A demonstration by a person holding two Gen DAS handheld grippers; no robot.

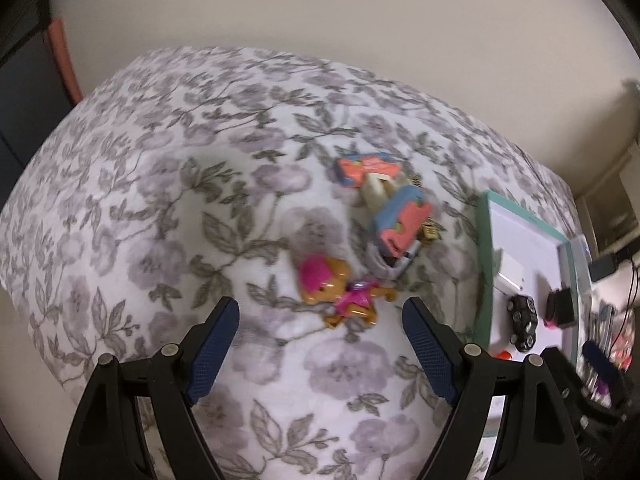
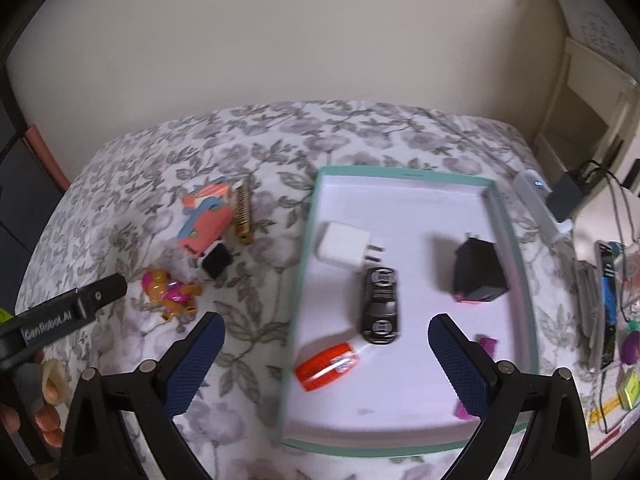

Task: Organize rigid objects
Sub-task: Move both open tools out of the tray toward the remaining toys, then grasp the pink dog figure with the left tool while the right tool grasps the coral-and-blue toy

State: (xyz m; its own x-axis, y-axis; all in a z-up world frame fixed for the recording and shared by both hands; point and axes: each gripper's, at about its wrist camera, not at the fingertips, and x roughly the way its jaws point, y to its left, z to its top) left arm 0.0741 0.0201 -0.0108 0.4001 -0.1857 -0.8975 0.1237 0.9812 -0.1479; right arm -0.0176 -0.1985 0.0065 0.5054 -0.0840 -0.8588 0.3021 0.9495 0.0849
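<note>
My left gripper (image 1: 320,312) hangs open above the flowered bedspread. A pink and orange toy dog (image 1: 340,292) lies just ahead of its fingertips, untouched. Beyond the dog sits a pile of coral and blue boxes (image 1: 400,216). In the right wrist view my right gripper (image 2: 326,322) is open over the teal-rimmed tray (image 2: 400,170). The tray holds a white charger (image 2: 344,246), a black toy car (image 2: 380,306), a black adapter (image 2: 478,272) and a red object (image 2: 326,366). Left of the tray lie the toy dog (image 2: 172,292), the coral box (image 2: 210,220), a gold harmonica (image 2: 242,214) and a black cube (image 2: 216,262).
One black finger of the left gripper (image 2: 100,294) reaches in from the left beside the dog, with a person's fingers (image 2: 48,416) below it. A white power bank (image 2: 536,196), cables and small clutter (image 2: 608,308) line the bed's right edge. A wall runs behind the bed.
</note>
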